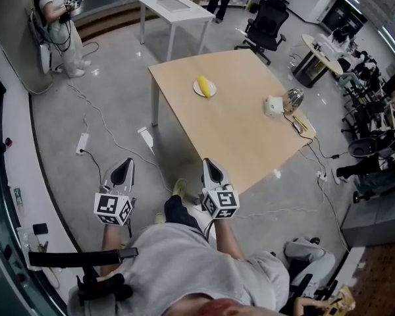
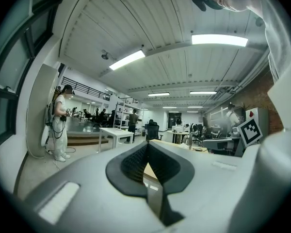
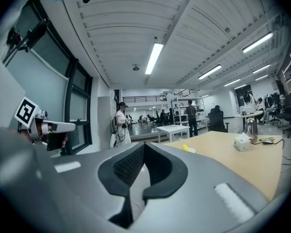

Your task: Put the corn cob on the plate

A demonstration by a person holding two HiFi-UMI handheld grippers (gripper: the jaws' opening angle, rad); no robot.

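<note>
Looks like the corn (image 1: 204, 85) is lying on the plate (image 1: 212, 93) already, out toward the far side of the surface (image 1: 237, 130). You're standing well back from its near corner. Your left gripper (image 1: 124, 168) and right gripper (image 1: 212, 169) are both pressed together with nothing in them, held low in front of you and roughly level. From the right gripper view the corn (image 3: 186, 148) is just a small yellow bit way off past the tips.

So the job reads as done to me, and the risks are mostly about undoing it:

1. If you go back in to tidy it, a closed gripper nudging the corn could roll it. It's round and the plate looks shallow, so I'd guess it rolls off easily.
2. A bump to the surface could do the same, since the plate is light.
3. If you do need to regrab, spread the jaws before you get there. Going in pinched just shoves it.
4. Watch the floor. There's a cable (image 1: 108, 131) and a power strip (image 1: 82, 143) off to your left, so catching a foot is a real chance.

The box (image 1: 272, 106) and kettle (image 1: 293, 99) are well apart from the plate, no worry there.
</note>
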